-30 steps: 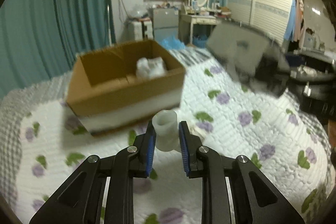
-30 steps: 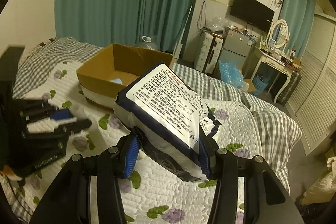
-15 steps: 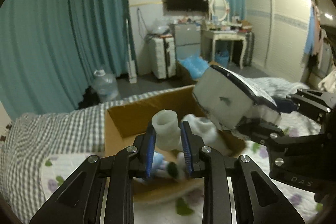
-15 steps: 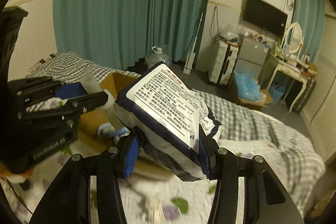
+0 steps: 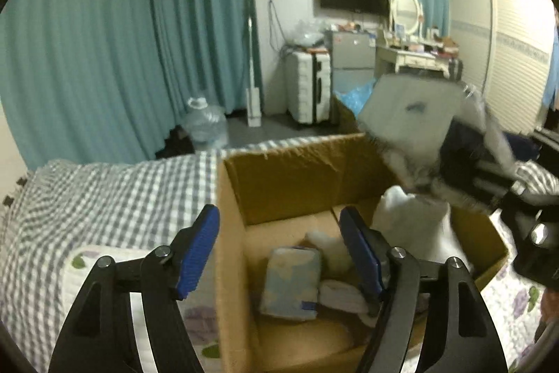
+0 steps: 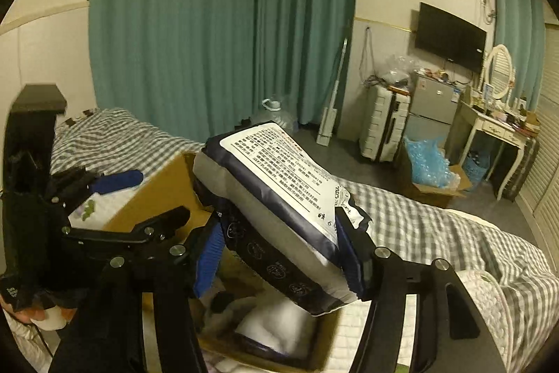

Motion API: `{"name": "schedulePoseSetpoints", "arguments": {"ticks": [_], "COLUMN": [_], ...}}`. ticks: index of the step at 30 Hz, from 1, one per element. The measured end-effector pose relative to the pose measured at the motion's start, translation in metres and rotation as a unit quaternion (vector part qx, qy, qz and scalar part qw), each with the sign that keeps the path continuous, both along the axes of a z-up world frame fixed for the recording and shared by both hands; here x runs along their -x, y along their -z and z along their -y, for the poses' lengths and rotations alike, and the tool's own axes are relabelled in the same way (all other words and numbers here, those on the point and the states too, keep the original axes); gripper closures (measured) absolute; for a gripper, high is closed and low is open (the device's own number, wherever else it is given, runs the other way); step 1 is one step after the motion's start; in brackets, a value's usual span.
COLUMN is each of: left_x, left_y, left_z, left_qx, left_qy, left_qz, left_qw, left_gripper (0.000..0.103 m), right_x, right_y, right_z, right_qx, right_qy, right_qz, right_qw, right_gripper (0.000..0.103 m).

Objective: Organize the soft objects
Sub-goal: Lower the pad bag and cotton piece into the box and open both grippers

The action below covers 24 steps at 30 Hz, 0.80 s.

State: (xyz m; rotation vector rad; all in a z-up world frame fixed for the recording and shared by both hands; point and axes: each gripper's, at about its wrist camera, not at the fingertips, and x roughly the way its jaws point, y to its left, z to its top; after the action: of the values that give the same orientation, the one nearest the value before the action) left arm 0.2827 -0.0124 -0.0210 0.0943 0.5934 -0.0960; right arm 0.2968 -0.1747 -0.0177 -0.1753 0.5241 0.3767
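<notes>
Loading the cardboard box [image 5: 297, 170] is the step we judge to be in hand: it sits on the bed [image 5: 104, 177], toward the checked end of the cover, and already holds soft things. Our left gripper [image 5: 279, 247] hangs over the box's near-left corner with its blue pads spread wide and nothing between them. Our right gripper [image 6: 279, 254] pinches a padded packet [image 6: 279, 198] with a printed label, held in the air above the box's right side.

Next, as we read it, the packet needs lowering into the free space at the box's right and the pads parting only once it rests on the things below; the left gripper should draw clear of the rim so the two tools do not knock.

The left wrist view looks down into the box: a pale blue patterned pack [image 5: 291, 282] near the middle of the floor, white soft items [image 5: 408, 226] toward the right wall. The packet there is only a blur. The right wrist view shows the packet's label sharply and the grip on it, but the packet hides most of the box's inside.
</notes>
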Motion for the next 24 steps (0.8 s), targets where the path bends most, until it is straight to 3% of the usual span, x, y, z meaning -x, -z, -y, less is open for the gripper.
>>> {"name": "schedulePoseSetpoints", "arguments": {"ticks": [1,3,7,10,13,15,18,24], "left_x": [0.003,0.013,0.031,0.05,0.081,0.105,0.143,0.207], "left_y": [-0.004,-0.01,-0.024,-0.052,-0.091,-0.117,-0.149,-0.185], "left_z": [-0.001,-0.005,-0.012,-0.017,-0.02,-0.02,-0.022,-0.023], "left_qx": [-0.002,-0.011,-0.03,-0.024,-0.017,-0.013,-0.002,0.0], "left_qy": [-0.001,-0.006,-0.016,-0.015,-0.019,-0.019,-0.023,-0.028], "left_qz": [0.005,0.014,0.024,0.03,0.066,0.089,0.12,0.167], "left_qw": [1.0,0.9998,0.9992,0.9992,0.9975,0.9958,0.9925,0.9855], "left_gripper": [0.02,0.019,0.019,0.019,0.017,0.009,0.009,0.009], "right_x": [0.0,0.003,0.022,0.046,0.077,0.105,0.143,0.208], "right_y": [0.0,-0.001,-0.025,-0.057,-0.096,-0.123,-0.154,-0.186], "right_z": [-0.003,-0.005,0.003,0.01,0.018,0.021,0.03,0.046], "right_qx": [-0.005,-0.008,-0.026,-0.025,-0.027,-0.023,-0.034,-0.033], "right_qy": [-0.006,-0.002,0.014,0.023,0.025,0.029,0.037,0.043], "right_qz": [-0.007,-0.013,-0.003,0.009,0.034,0.053,0.072,0.094], "right_qw": [1.0,1.0,1.0,0.999,0.999,0.998,0.996,0.994], "right_gripper": [0.038,0.019,0.018,0.012,0.01,0.005,0.001,0.001]}}
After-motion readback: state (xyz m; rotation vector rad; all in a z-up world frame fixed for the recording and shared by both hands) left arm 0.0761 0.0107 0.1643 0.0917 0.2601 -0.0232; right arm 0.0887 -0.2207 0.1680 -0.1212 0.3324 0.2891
